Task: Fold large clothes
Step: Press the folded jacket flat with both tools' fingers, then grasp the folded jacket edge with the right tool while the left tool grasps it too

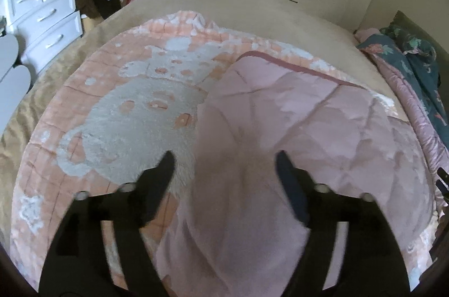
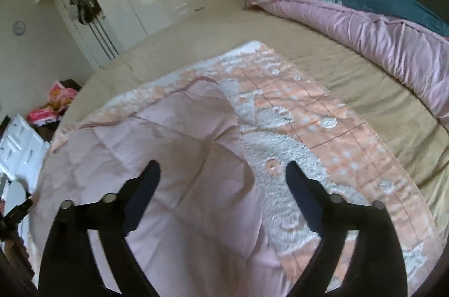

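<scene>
- The blanket (image 1: 157,112) lies spread on the bed (image 1: 252,8), taking up most of the near half of the mattress.
- One fold looks done: a flap (image 1: 294,128) is turned over onto the blanket, so its plain pink backing faces up and covers about half of the patterned face.
- The flap's far corner, edged with a darker pink binding (image 1: 280,58), lies flat just short of the blanket's far edge.
- By my judgement the task is at an early to middle stage: the piece is halved at most, and further folds are needed to make a compact bundle.
- The left gripper (image 1: 224,165) hovers over the flap's inner edge with its fingers spread wide and nothing between them.
- The right gripper (image 2: 221,170) also stands wide open and empty, over the same seam between backing and pile.
- The patterned face is fluffy, with a peach grid and raised white plush shapes; it looks thick and soft.
- The backing is smooth, quilted in large squares, with shallow creases; it will likely slide easily over the pile.
- The bed sheet is plain tan and slightly wrinkled.
- A bulky duvet (image 2: 364,16), teal floral outside and shiny pink inside, lies heaped well apart along the bed's far side.
</scene>
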The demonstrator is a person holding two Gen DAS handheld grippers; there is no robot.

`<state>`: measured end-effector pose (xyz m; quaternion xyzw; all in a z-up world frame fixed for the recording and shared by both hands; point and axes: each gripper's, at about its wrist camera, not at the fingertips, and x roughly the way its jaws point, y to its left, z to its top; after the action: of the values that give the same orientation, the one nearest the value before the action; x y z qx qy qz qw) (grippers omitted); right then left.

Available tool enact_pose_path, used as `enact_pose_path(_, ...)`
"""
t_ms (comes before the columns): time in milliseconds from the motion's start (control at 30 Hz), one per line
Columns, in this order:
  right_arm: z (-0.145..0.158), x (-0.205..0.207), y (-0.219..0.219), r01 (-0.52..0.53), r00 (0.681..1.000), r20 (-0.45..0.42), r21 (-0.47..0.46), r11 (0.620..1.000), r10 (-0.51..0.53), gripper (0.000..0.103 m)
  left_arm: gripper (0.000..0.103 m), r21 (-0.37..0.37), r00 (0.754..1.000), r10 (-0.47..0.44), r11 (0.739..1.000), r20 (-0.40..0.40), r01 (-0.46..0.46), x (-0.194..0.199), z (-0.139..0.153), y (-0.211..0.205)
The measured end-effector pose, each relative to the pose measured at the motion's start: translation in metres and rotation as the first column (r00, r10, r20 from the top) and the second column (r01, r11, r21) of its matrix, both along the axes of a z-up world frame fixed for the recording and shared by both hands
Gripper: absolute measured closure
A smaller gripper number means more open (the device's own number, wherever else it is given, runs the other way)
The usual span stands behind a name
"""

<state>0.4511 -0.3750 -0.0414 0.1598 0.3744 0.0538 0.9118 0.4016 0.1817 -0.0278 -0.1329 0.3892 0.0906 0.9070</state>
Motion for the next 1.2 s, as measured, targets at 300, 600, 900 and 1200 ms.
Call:
enact_pose_path(300,0.035,-0.059,0.004,-0.060,0.995,0.077,-0.008,0.998,0.060,0.004,0.009,0.041,0.999,-0.021,0.999,0.032,0.020,-0.041,0.023,-0.023)
enact_pose_path(600,0.025,-0.092,0.007,-0.086,0.996,0.032,0.006,0.996,0.086,0.004,0.009,0.015,1.000,-0.013,1.000,0.028,0.012,-0.072,0.019,-0.030)
enact_pose_path(900,-0.011,-0.102,0.009,-0.036,0.998,-0.057,0.072,0.997,0.040,0.004,0.009,-0.058,1.000,0.028,0.998,-0.006,-0.028,-0.085,0.001,-0.027)
enact_pose_path(1200,-0.039,-0.100,0.021,-0.027,0.992,-0.120,0.132,0.991,0.043,0.004,0.009,-0.117,0.998,0.046,0.992,-0.033,-0.050,-0.094,-0.019,-0.026)
